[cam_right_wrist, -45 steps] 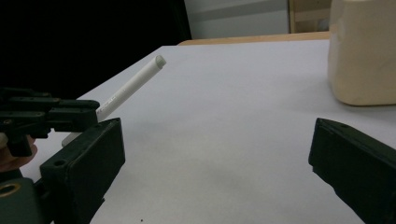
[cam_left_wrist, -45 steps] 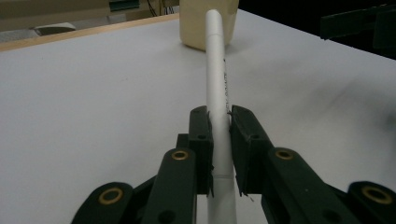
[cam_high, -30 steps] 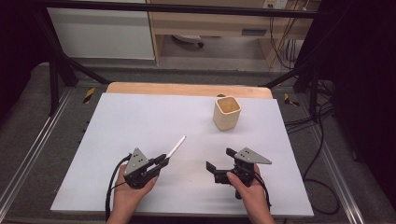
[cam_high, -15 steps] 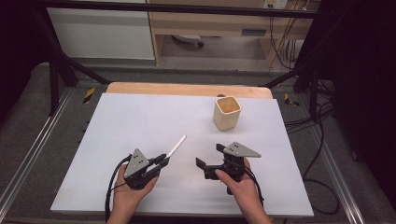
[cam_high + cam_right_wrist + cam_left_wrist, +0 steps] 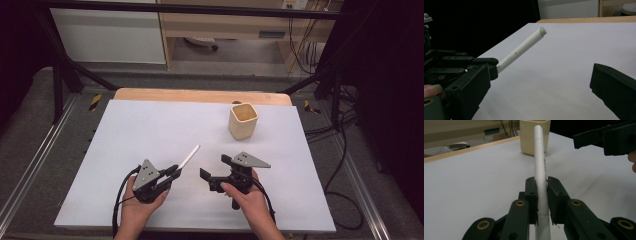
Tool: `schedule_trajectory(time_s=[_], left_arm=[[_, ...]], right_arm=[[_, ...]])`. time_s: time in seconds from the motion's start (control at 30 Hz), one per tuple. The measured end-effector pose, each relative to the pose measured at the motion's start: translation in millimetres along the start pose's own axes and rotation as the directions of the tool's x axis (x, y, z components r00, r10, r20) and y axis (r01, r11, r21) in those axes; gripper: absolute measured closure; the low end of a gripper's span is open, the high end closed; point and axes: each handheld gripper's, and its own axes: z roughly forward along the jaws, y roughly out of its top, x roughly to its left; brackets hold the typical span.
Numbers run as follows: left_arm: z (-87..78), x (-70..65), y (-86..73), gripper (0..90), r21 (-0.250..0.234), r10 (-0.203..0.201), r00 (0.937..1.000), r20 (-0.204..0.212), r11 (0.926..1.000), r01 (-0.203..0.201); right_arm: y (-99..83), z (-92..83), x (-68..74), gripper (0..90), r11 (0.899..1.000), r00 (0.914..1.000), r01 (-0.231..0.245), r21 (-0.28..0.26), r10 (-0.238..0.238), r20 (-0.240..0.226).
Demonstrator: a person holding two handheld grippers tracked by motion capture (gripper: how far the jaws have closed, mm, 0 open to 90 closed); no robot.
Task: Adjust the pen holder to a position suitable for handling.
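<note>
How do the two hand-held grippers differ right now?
The left hand-held gripper has its jaws shut on a white pen; the right hand-held gripper has its jaws wide apart with nothing between them. The left one points away toward the cream cup, while the right one is turned sideways, facing the pen. Both are black, carry a grey three-cornered plate on top, and are held low over the white table.

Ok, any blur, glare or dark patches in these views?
High view: even light, sharp on the table, dark surround. Left gripper view: the pen sharp, the left gripper softer up close. Right gripper view: black background upper left, the right gripper blurred.
</note>
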Motion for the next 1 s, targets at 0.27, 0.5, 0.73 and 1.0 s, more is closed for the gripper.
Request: schedule_trajectory(time_s=[0.27, 0.5, 0.73, 1.0], left_arm=[[-1.1, -0.2, 1.1, 79.1, -0.005, 0.0, 1.0, 0.001, 1.0, 0.0], [-2.3, -0.2, 1.7, 79.1, -0.014, 0.0, 1.0, 0.002, 0.9999, 0.0], [-1.2, -2.5, 1.5, 79.1, -0.017, 0.005, 1.0, 0.006, 0.9998, -0.005], [-2.2, -0.8, 1.3, 79.1, -0.018, -0.001, 1.0, 0.0, 0.9998, 0.001]], right_arm=[[2.6, 6.4, 7.4, 5.6, 1.0, 0.9998, 0.018, 0.003, -0.018, -0.008], [3.4, 9.9, 10.4, 8.2, 1.0, 0.9995, 0.013, 0.022, -0.012, -0.028], [6.6, 13.8, 13.1, 10.8, 0.999, 0.998, -0.034, 0.006, 0.034, -0.052], [8.8, 19.8, 14.5, 17.8, 0.999, 0.9976, -0.047, 0.001, 0.047, -0.051]])
